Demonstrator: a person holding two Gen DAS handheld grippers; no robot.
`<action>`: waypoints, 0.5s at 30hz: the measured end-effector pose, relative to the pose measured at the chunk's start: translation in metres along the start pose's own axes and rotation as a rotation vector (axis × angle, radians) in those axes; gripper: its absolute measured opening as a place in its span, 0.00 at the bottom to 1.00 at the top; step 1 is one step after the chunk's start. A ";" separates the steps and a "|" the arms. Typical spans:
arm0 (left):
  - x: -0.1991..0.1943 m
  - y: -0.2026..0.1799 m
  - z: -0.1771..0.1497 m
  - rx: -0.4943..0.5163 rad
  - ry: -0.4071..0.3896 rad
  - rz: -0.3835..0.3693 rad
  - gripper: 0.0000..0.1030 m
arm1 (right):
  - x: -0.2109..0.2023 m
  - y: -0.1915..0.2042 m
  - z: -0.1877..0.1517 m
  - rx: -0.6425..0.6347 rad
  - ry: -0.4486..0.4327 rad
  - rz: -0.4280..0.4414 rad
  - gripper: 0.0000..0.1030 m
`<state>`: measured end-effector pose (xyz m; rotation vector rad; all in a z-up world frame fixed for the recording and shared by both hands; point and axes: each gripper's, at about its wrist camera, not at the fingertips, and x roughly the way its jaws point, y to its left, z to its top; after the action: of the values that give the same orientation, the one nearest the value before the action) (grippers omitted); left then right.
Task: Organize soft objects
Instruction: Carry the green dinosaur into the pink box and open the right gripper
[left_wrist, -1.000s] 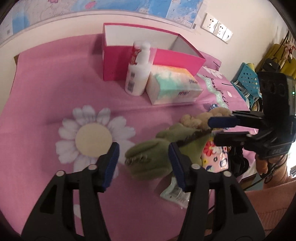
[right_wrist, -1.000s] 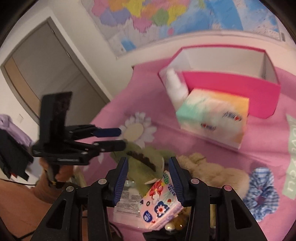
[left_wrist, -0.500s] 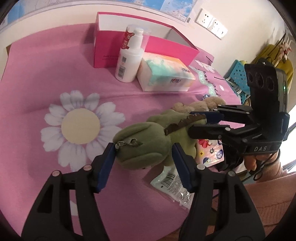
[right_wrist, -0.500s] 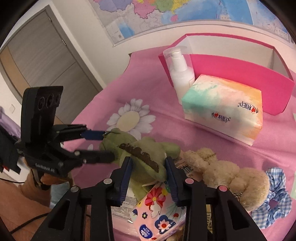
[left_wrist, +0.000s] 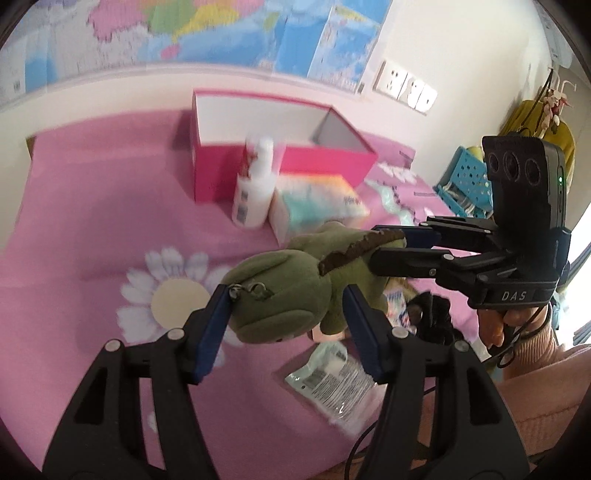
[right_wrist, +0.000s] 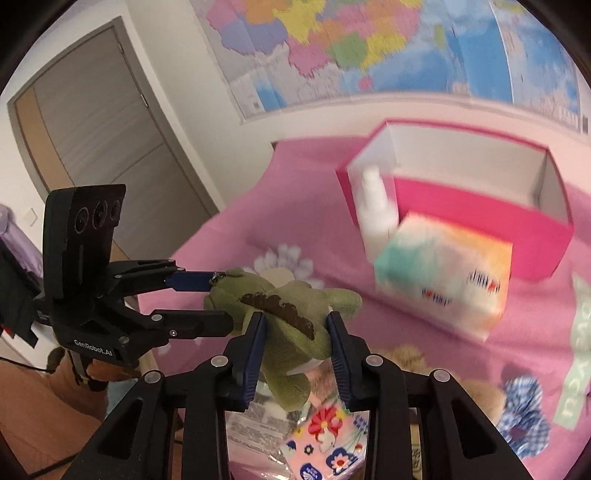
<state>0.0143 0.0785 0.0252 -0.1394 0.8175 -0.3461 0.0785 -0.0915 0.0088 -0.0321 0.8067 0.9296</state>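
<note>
A green plush toy (left_wrist: 280, 291) with a brown ridge down its back hangs above the pink cloth (left_wrist: 92, 229), held from both ends. My left gripper (left_wrist: 284, 317) is shut on its head, the blue pads pressing either side. My right gripper (right_wrist: 295, 332) is shut on its body (right_wrist: 291, 306) just behind the ridge. Each gripper shows in the other's view: the right gripper (left_wrist: 384, 247) reaches in from the right, the left gripper (right_wrist: 219, 299) from the left. A beige plush (right_wrist: 480, 395) and a blue checked scrunchie (right_wrist: 524, 413) lie on the cloth below.
An open pink box (left_wrist: 325, 162) stands at the back of the table, with a white pump bottle (left_wrist: 255, 195) and a pastel tissue pack (left_wrist: 317, 206) in front of it. A floral packet (right_wrist: 325, 439) and a clear packet (left_wrist: 332, 380) lie near the front edge.
Both grippers have risen with the green plush, which has left the cloth. The right jaws have narrowed onto its body. Both views are tilted up toward the wall map.
</note>
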 end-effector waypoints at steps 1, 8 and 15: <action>-0.005 0.000 0.005 0.006 -0.017 0.006 0.62 | -0.004 0.002 0.004 -0.007 -0.016 0.003 0.33; -0.024 0.000 0.042 0.046 -0.109 0.044 0.62 | -0.024 0.008 0.032 -0.035 -0.100 0.022 0.32; -0.023 0.002 0.095 0.072 -0.169 0.061 0.62 | -0.039 -0.001 0.087 -0.061 -0.207 0.000 0.32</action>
<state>0.0708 0.0877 0.1049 -0.0751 0.6402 -0.3012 0.1185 -0.0887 0.0954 0.0112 0.5871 0.9403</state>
